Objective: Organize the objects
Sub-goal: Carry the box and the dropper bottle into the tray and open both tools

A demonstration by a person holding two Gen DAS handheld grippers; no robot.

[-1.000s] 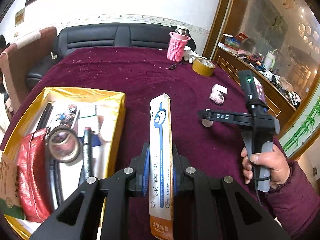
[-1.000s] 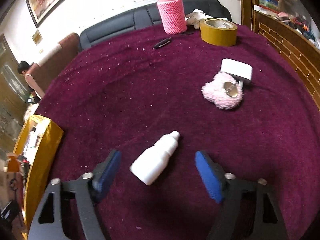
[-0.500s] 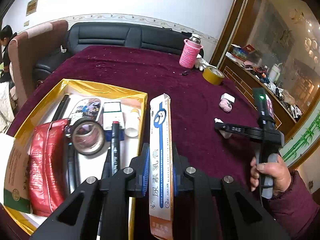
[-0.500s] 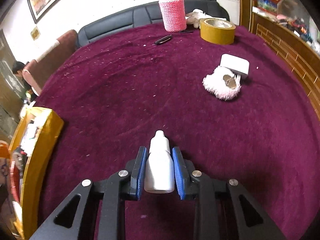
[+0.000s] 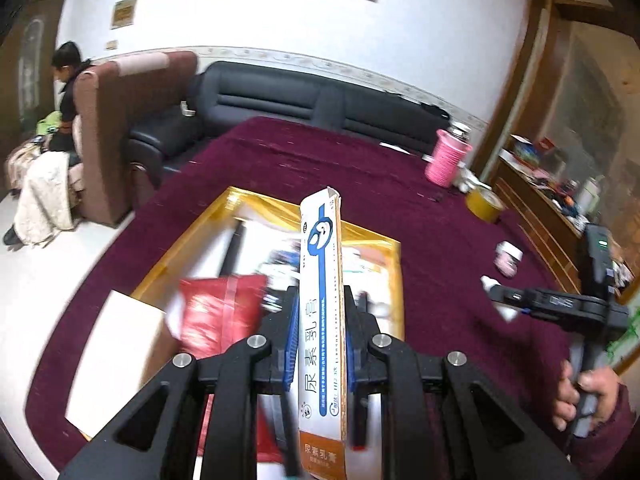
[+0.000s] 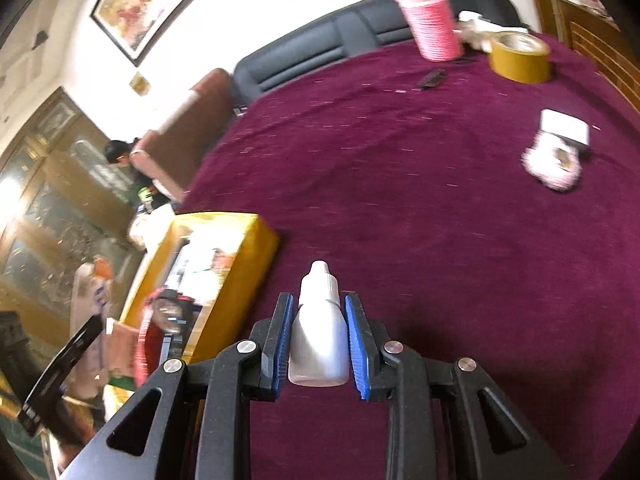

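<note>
A long white, blue and orange carton [image 5: 320, 256] stands upright in my left gripper [image 5: 320, 304], which is shut on it above the gold tray [image 5: 256, 200]. The tray holds a red pouch [image 5: 218, 308] and several blurred items. My right gripper [image 6: 319, 308] is shut on a small white dropper bottle [image 6: 319, 344], nozzle pointing forward, lifted off the maroon cloth [image 6: 400, 184]. The gold tray [image 6: 248, 256] lies to its left. The left wrist view shows the right gripper [image 5: 500, 300] at the right, held by a hand [image 5: 588, 392].
A pink-wrapped flask [image 6: 432, 24], a yellow tape roll [image 6: 520, 58] and a small black object [image 6: 432, 79] stand at the far side. A pink fluffy item [image 6: 554, 164] leans on a white box [image 6: 564, 126]. A white sheet [image 5: 112, 360] lies left of the tray. A person [image 5: 68, 92] sits beyond the armchair.
My right gripper closed on the dropper bottle, lifted it and swung left toward the tray. My left gripper carried the carton left and up over the tray.
</note>
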